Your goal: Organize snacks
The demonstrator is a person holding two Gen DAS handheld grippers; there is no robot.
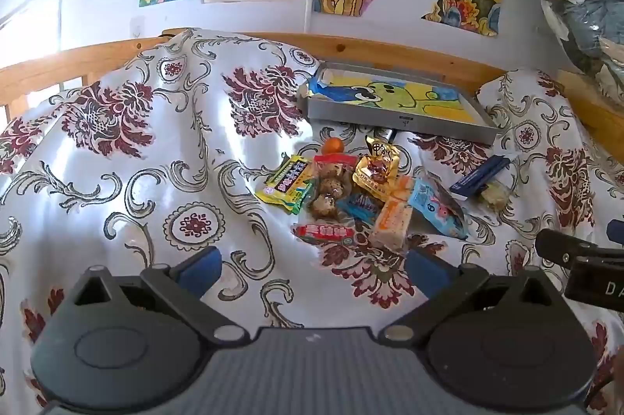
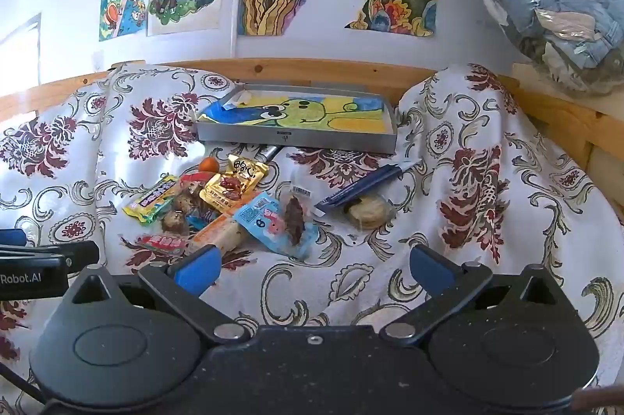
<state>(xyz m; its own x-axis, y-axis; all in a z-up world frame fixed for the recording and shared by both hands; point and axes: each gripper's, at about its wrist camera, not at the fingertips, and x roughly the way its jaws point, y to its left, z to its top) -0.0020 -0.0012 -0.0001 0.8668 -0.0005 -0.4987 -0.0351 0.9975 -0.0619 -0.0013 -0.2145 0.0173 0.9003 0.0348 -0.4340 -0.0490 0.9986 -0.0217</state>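
While your left gripper [image 1: 312, 268] and right gripper [image 2: 312, 268] both hover wide open and empty, nothing is sorted yet: the snacks [image 2: 234, 208] lie piled at 11 o'clock, and the tray [image 2: 296, 141] behind holds none.

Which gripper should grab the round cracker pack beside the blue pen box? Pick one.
Right, probably. The round cracker pack lies ahead of the open right gripper, while for the open left gripper it sits far off to its right.
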